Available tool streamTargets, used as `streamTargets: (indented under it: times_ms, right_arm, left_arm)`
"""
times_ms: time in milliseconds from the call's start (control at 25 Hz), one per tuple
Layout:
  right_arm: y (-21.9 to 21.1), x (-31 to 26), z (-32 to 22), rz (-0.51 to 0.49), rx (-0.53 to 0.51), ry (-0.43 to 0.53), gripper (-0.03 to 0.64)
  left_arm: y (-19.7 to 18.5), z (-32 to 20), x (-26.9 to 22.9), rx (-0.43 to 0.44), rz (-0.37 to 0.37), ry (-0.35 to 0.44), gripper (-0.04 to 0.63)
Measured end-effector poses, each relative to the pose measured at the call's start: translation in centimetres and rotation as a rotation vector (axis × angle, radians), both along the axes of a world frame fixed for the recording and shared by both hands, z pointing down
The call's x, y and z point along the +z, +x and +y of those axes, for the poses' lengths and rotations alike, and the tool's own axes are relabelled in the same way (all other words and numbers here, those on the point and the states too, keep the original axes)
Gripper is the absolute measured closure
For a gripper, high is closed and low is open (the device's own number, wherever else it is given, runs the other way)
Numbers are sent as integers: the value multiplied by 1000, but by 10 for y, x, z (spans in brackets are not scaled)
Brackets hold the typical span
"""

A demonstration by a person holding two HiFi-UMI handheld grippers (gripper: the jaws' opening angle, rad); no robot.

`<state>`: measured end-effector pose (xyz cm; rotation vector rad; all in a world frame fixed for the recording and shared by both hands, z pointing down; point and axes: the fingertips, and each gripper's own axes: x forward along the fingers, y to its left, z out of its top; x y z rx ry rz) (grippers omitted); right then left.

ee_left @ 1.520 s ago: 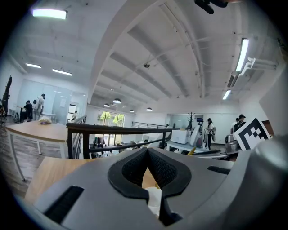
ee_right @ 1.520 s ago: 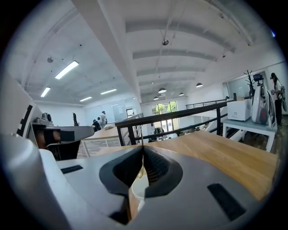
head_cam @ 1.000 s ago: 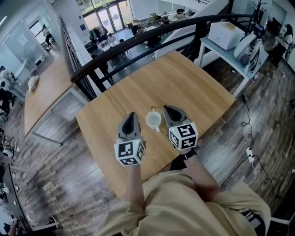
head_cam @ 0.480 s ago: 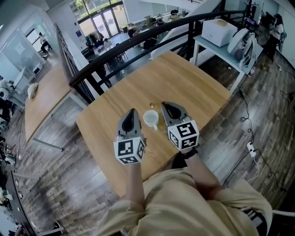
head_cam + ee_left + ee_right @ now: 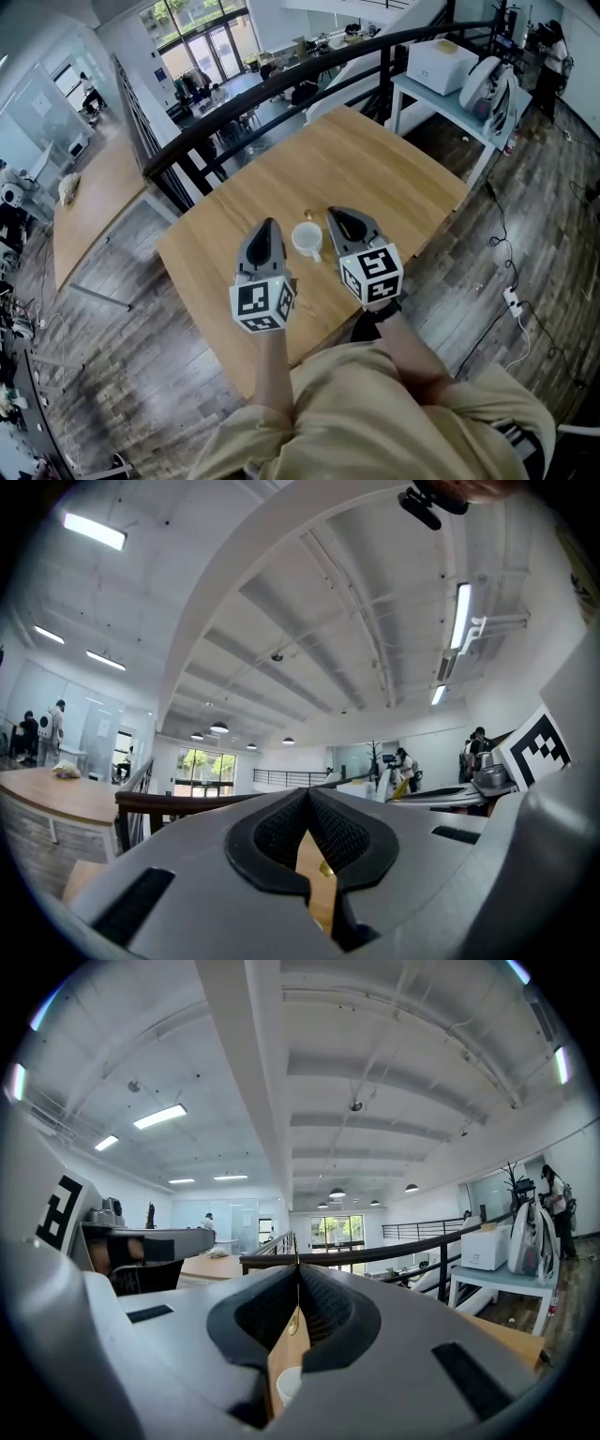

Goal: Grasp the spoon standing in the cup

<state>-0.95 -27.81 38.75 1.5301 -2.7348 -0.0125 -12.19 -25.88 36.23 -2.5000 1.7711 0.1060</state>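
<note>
A white cup (image 5: 307,240) stands on the wooden table (image 5: 375,169), between my two grippers. A gold spoon (image 5: 309,217) stands in it, its end sticking out on the far side. My left gripper (image 5: 268,225) is just left of the cup and my right gripper (image 5: 335,216) just right of it; neither touches it. Both are shut and hold nothing. In the left gripper view the left gripper (image 5: 307,797) has its jaw tips together, and a bit of the spoon (image 5: 325,868) shows below them. Under the right gripper (image 5: 298,1274) in its own view, the cup (image 5: 288,1384) and spoon (image 5: 293,1324) show.
A black railing (image 5: 281,84) runs along the table's far edge, with a drop to a lower floor behind it. A pale side table (image 5: 441,98) with a white box (image 5: 439,64) stands at the back right. The table's near edge lies just in front of my lap.
The head view has shifted slightly. Both grippers and the cup keep the same arrangement, and both grippers stay shut.
</note>
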Motion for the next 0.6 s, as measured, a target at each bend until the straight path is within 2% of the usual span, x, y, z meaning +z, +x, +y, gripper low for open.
streamTargets:
  times_ms: [600]
  right_arm:
    - [-4, -4, 13, 7, 7, 16, 599]
  left_arm:
    - [-6, 13, -4, 8, 1, 16, 583]
